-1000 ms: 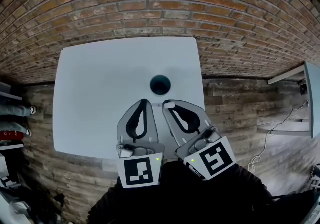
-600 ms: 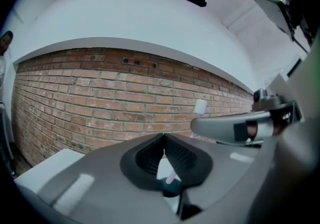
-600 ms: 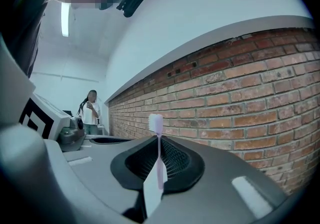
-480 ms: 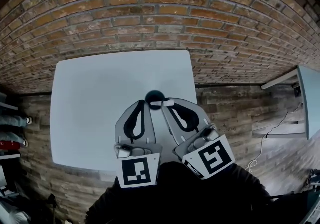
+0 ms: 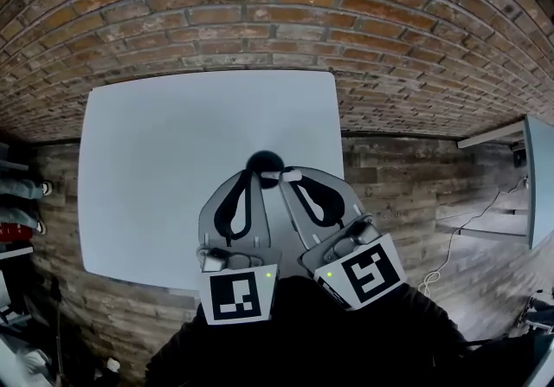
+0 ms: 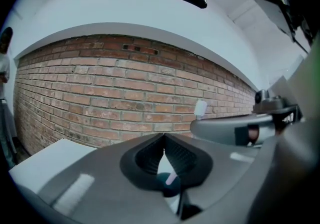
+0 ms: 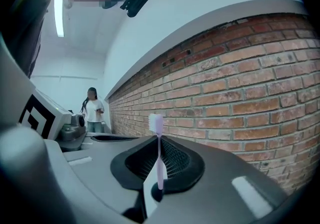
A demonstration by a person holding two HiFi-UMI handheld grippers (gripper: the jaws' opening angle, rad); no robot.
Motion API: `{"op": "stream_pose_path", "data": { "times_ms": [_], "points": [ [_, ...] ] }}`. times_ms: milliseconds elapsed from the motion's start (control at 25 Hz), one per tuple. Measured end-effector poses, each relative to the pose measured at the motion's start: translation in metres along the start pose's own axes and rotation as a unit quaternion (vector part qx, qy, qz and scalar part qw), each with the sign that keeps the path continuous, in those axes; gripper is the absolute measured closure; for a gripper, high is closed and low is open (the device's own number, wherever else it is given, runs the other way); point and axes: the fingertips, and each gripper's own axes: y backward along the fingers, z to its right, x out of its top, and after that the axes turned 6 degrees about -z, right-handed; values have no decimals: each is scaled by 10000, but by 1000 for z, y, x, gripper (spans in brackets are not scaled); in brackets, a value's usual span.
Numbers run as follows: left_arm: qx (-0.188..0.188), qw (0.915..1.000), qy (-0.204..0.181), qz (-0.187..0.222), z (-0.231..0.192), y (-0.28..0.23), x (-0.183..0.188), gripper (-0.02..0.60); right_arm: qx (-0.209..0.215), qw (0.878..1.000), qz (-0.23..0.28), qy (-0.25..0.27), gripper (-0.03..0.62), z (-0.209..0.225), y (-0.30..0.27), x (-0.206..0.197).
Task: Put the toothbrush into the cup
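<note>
A dark round cup [image 5: 264,160] stands on the white table [image 5: 164,160], right of its middle. My right gripper [image 5: 288,176] is shut on a pale pink toothbrush [image 7: 159,158], which it holds upright with the bristle head [image 7: 155,122] on top. The handle's lower end is at the cup's mouth [image 6: 161,184]. My left gripper [image 5: 252,176] is just left of it, shut and with nothing in it. Both sets of fingertips sit at the cup's near rim and hide part of it.
A brick wall [image 5: 260,22] runs behind the table's far edge. Plank floor [image 5: 407,195] lies right of the table, with a pale shelf [image 5: 537,177] at the far right. A person [image 7: 93,110] stands far off along the wall.
Both grippers have moved forward together to the cup. The cup, which stood a little way beyond the fingertips, now sits right at them, with the toothbrush's end over it.
</note>
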Motion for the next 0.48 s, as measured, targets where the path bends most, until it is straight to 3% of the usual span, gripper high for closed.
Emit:
{"op": "stream_pose_path", "data": {
  "times_ms": [480],
  "points": [
    [14, 9974, 281, -660, -13, -34, -45, 574, 174, 9974, -668, -196, 577, 10, -37, -50]
  ]
}}
